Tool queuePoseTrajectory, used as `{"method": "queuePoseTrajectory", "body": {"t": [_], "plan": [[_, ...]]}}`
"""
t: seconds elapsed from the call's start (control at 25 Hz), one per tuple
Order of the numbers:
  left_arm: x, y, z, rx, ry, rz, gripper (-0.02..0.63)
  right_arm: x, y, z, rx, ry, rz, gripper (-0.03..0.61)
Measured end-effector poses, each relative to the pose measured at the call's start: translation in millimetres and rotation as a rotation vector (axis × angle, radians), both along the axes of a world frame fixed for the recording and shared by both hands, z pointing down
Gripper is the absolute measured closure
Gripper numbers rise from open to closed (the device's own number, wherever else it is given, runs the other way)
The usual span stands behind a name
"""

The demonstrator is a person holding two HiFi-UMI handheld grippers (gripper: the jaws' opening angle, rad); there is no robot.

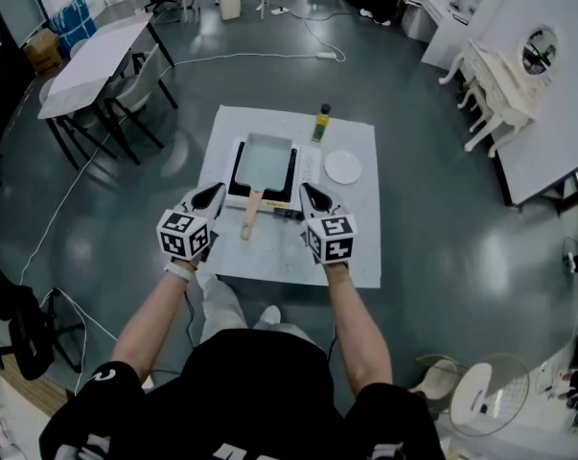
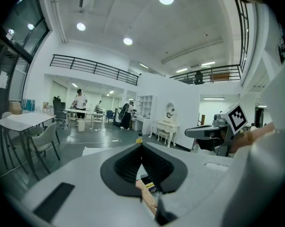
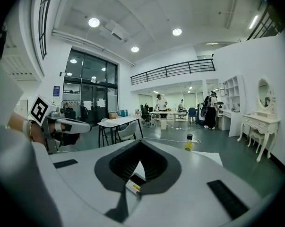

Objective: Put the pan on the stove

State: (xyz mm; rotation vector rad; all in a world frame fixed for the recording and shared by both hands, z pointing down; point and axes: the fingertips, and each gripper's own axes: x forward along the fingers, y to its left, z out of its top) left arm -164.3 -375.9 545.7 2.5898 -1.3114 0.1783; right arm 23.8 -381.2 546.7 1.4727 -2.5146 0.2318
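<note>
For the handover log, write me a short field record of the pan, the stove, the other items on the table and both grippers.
pan: rectangular, sitting on the stove
handle: wooden, points toward the person, between the two grippers
bottle: upright, beyond the stove's far right corner
white plate: right of the stove
left gripper: shut, empty, left of the handle
right gripper: shut, empty, right of the handle
task state: pan already on the stove

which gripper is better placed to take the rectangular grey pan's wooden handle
Left, probably: the wooden handle angles toward the left gripper and shows just past its shut jaws; the right gripper, also shut, sits farther off.
</note>
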Motion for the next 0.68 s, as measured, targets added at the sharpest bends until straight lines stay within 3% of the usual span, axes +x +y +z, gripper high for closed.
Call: {"method": "queuePoseTrajectory", "body": {"t": [0.68], "plan": [[-9.4,2.4,0.6,-0.006,0.021,-0.009,0.614,-6.3,2.0,0.7,-0.009,0.016,-0.004,0.581]]}}
